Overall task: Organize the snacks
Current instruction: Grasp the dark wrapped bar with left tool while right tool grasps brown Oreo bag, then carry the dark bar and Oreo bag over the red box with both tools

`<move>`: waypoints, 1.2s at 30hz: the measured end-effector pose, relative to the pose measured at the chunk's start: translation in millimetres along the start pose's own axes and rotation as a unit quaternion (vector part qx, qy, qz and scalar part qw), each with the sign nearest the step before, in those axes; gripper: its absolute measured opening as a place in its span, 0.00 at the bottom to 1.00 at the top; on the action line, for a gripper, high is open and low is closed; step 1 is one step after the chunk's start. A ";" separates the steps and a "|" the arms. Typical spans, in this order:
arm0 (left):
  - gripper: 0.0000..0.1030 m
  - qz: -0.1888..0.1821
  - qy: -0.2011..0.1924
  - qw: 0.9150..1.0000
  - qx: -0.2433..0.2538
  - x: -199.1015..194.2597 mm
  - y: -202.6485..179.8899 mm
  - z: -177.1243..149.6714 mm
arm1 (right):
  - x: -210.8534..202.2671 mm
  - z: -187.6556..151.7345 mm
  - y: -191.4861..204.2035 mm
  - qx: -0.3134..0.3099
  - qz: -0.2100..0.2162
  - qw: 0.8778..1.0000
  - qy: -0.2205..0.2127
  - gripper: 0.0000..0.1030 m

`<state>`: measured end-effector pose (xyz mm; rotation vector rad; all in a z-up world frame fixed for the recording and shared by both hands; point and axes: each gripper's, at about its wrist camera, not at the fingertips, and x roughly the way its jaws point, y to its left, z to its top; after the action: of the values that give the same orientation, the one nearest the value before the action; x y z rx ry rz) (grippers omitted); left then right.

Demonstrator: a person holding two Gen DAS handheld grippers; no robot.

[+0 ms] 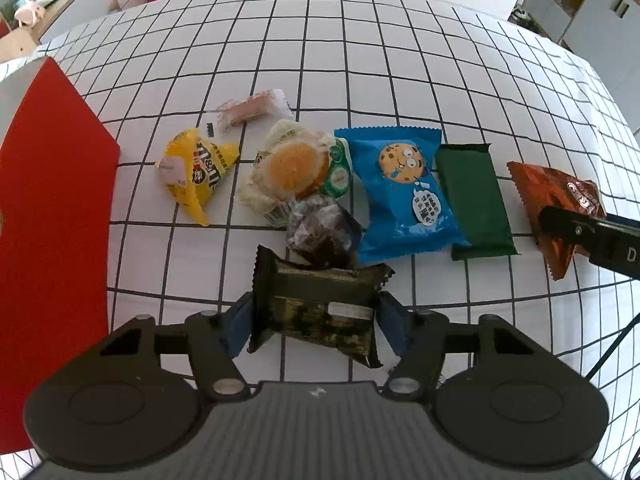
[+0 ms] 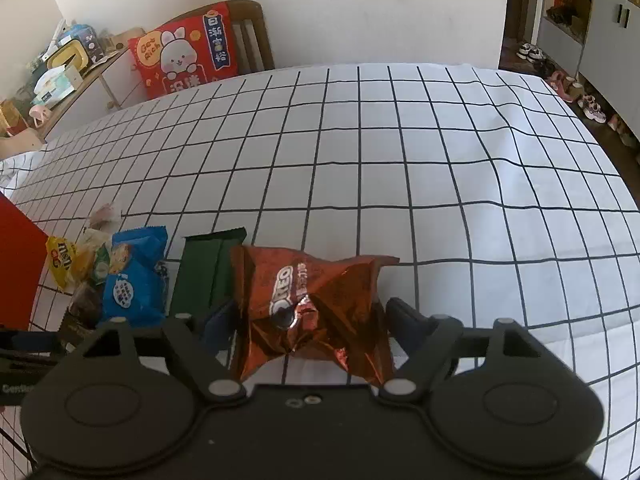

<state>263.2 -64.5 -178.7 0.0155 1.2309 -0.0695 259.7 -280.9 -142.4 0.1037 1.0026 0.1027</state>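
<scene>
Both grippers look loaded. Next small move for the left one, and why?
Probably lift the left gripper slightly and swing it toward the red box on its left. Its fingers look closed on the dark packet, which seems clear of the checked cloth, and the box stands beside the pile. The right gripper grips the Oreo packet, so it can wait.

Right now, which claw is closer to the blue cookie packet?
Left. The left claw grips a dark wrapper just in front of the blue cookie packet. The right claw holds the orange Oreo pack, beyond the green bar.
</scene>
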 end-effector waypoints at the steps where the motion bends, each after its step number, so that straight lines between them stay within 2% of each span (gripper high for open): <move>1: 0.57 0.000 -0.001 1.000 0.000 0.1 -0.2 0.0 | -1.0 -0.5 0.2 -0.001 0.000 1.000 -0.001 0.71; 5: 0.53 -0.006 -0.005 1.000 -0.006 -1.1 1.4 -0.8 | -4.6 -1.0 0.4 -0.002 -0.004 1.000 -0.004 0.59; 7: 0.52 -0.010 -0.005 1.000 -0.011 -2.5 2.1 -1.5 | -7.2 -2.3 0.3 0.000 -0.005 1.000 -0.005 0.57; 15: 0.51 -0.024 -0.009 0.999 -0.035 -17.7 12.2 -10.0 | -29.5 -11.0 5.0 0.007 -0.002 1.000 -0.016 0.56; 23: 0.51 -0.047 -0.021 0.996 -0.067 -50.4 31.6 -23.5 | -65.7 -23.5 15.7 0.007 0.016 1.000 -0.022 0.56; 32: 0.51 -0.042 -0.040 0.995 -0.077 -95.0 58.8 -41.8 | -104.2 -34.2 44.8 0.000 0.041 0.999 -0.035 0.57; 36: 0.51 -0.028 -0.052 0.995 -0.076 -113.1 69.3 -51.0 | -117.3 -37.3 63.7 -0.010 0.054 0.998 -0.040 0.57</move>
<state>181.9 12.2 -90.8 -0.1532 1.1305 -0.0248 163.1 -232.1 -55.9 0.1430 0.9165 0.2055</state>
